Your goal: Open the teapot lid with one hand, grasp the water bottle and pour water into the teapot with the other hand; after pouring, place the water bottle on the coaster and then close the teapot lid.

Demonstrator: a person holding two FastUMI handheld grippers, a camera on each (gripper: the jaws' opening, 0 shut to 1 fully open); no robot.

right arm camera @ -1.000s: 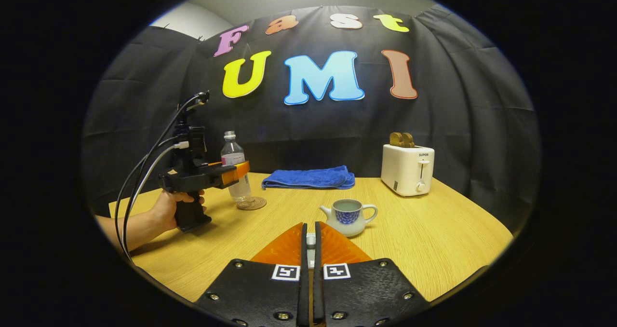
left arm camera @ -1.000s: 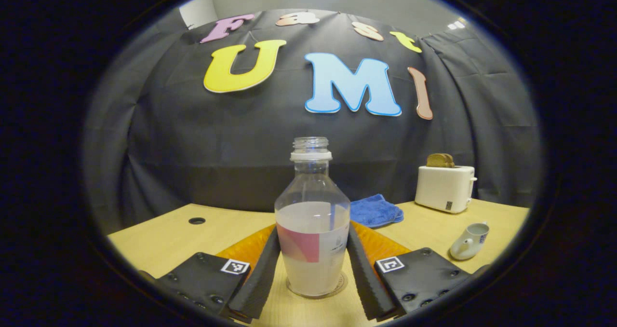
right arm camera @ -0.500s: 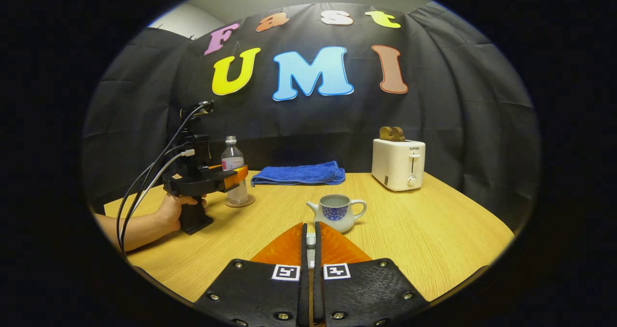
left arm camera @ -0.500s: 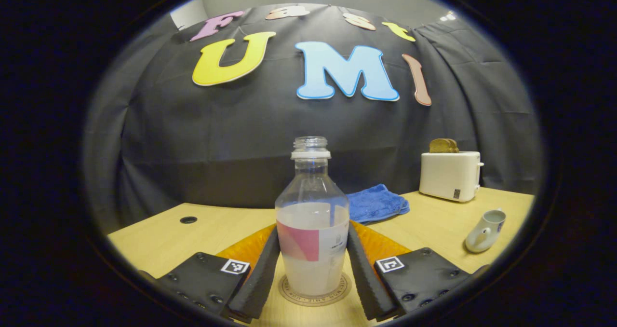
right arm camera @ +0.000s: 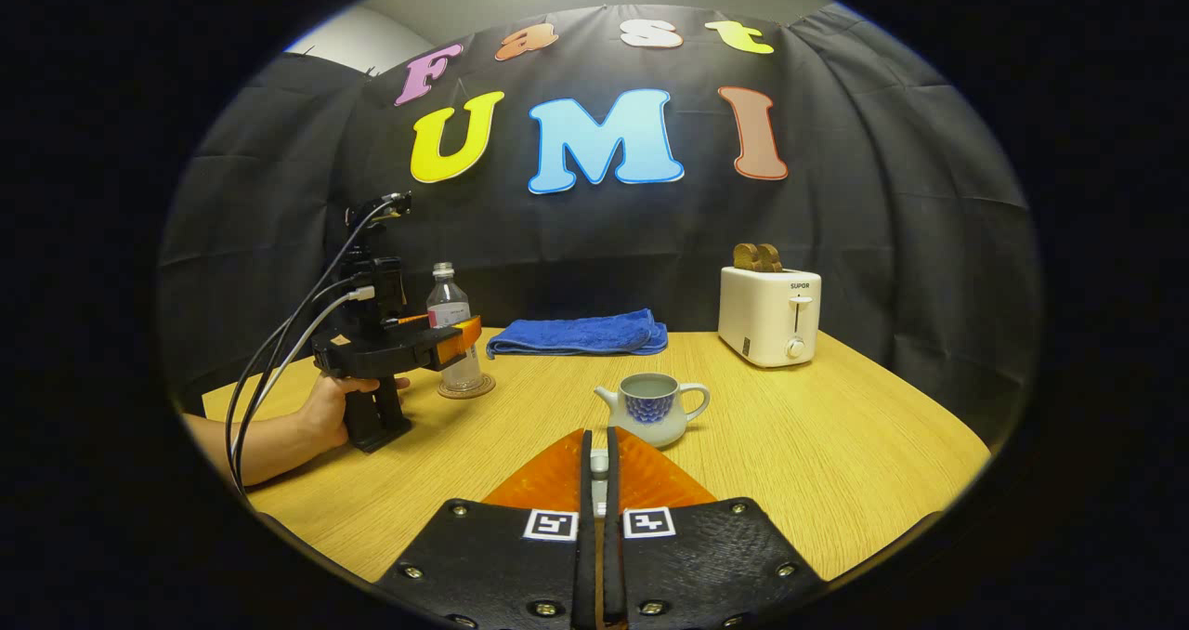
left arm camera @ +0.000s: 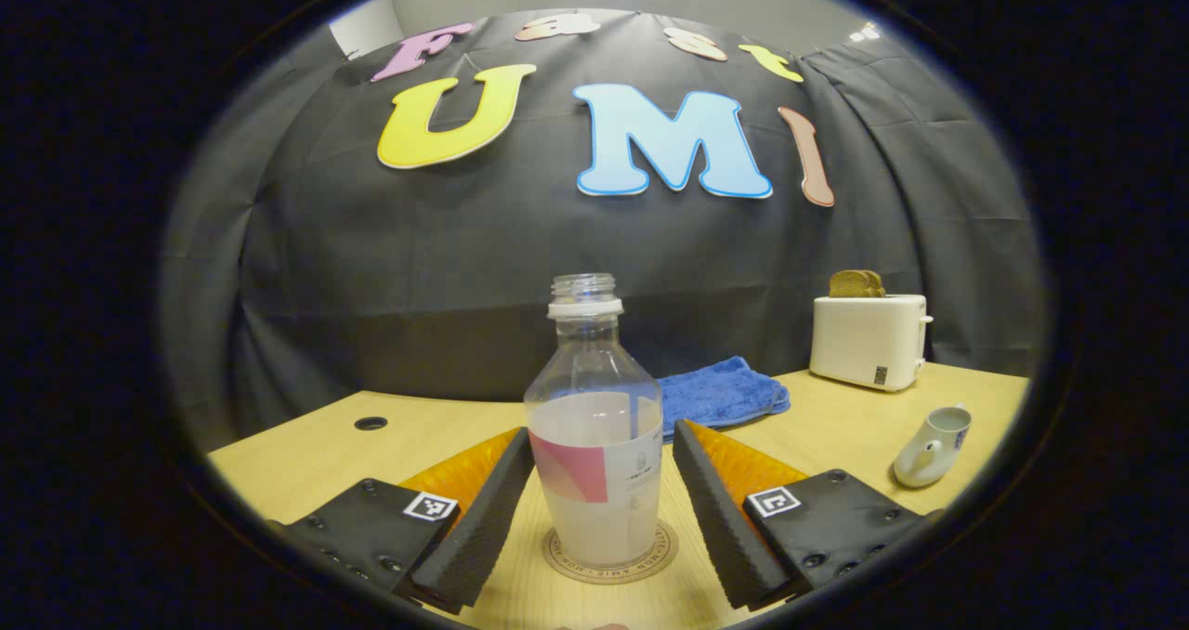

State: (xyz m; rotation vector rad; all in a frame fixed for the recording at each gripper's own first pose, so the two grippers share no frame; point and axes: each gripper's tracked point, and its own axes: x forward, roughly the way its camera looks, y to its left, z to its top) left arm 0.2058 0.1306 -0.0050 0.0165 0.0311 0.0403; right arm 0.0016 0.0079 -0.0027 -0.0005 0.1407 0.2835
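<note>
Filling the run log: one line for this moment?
water bottle: upright on coaster | left gripper: open, astride bottle | right gripper: shut on lid | teapot: open

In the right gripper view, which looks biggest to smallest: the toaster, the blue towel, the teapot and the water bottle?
1. Blue towel, the widest.
2. Toaster.
3. Teapot and water bottle cover similar areas, so I won't rank them.

The teapot sits nearer the camera than the other three, so true sizes may differ.
</note>
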